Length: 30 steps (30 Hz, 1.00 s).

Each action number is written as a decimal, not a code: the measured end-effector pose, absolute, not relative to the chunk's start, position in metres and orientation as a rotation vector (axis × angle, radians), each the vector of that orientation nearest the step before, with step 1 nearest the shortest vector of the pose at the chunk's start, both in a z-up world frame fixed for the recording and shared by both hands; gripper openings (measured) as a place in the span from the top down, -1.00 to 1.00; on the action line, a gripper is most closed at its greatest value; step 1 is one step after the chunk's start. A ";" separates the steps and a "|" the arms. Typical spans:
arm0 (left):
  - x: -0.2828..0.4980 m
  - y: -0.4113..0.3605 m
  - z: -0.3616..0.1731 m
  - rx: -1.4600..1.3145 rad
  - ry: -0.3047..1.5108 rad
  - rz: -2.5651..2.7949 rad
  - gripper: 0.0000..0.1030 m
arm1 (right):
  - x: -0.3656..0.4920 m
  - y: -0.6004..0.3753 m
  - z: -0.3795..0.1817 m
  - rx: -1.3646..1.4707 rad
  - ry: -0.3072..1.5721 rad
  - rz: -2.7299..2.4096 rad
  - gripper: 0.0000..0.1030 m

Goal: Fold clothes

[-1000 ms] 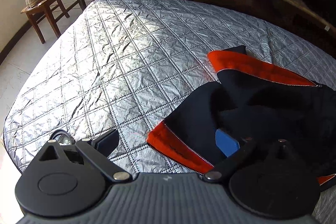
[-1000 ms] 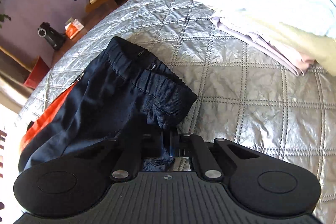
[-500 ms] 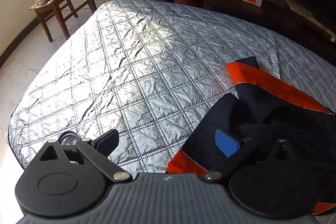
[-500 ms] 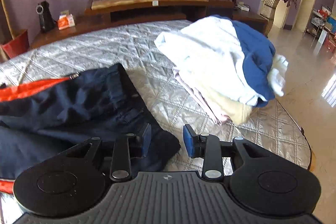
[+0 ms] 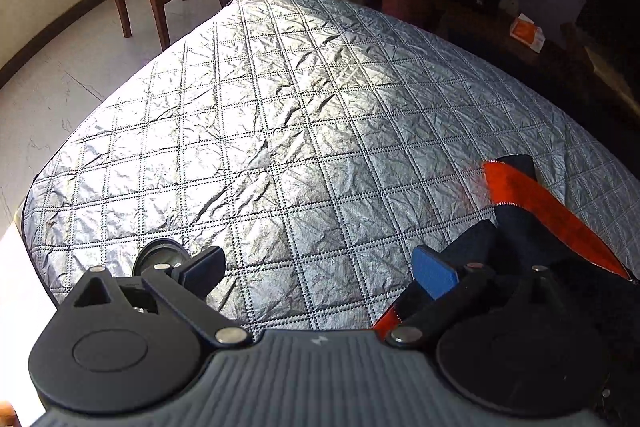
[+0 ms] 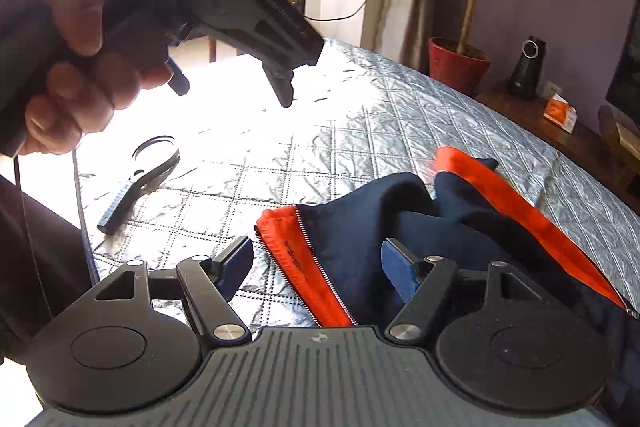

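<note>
Now the right hand-held gripper (image 6: 316, 265) hovers with jaws opening, gripping nothing, above the navy-and-orange trousers (image 6: 420, 227) lying on the quilted bed (image 5: 280, 131); at ten o'clock, the left hand-held gripper (image 5: 316, 269) gapes wide, empty.

Our hand-held gripper (image 6: 316, 263) is black with a ribbed grey body, silver pivot screws and blue pads (image 6: 396, 273); our sleeve (image 6: 36, 247) is dark.

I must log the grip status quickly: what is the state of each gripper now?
Left gripper: open, holding nothing.
Right gripper: jaws opening, nothing gripped; the navy and orange garment lies beneath.
</note>
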State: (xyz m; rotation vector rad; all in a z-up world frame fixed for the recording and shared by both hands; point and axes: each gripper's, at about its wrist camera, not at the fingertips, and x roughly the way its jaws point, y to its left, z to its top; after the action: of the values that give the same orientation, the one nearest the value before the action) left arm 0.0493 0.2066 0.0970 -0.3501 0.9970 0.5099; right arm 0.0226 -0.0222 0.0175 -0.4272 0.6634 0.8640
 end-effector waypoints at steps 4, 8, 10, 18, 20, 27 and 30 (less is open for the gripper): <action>0.045 0.215 0.100 -0.355 0.986 0.513 -0.92 | 0.032 0.009 0.002 -0.386 0.736 0.884 -0.49; 0.043 0.221 0.099 -0.385 0.989 0.508 -0.92 | 0.038 0.030 -0.013 -0.461 0.731 0.872 -0.49; 0.041 0.222 0.099 -0.388 0.987 0.501 -0.92 | 0.038 0.038 -0.021 -0.517 0.727 0.865 -0.38; 0.041 0.220 0.095 -0.374 1.001 0.500 -0.92 | 0.043 0.028 -0.006 -0.441 0.712 0.844 0.72; 0.040 0.220 0.095 -0.365 0.998 0.512 -0.92 | 0.047 0.024 0.014 -0.400 0.671 0.844 0.72; 0.035 0.227 0.097 -0.396 0.978 0.595 -0.92 | 0.027 0.004 0.082 -0.289 0.475 0.900 0.71; 0.033 0.231 0.099 -0.411 0.965 0.619 -0.92 | 0.001 0.008 0.061 -0.336 0.554 1.001 0.67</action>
State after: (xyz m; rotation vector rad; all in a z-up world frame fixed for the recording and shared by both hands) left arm 0.0334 0.2309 0.0986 -0.4110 0.9653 0.6189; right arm 0.0010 0.0084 0.0613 -0.3362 0.5541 1.0011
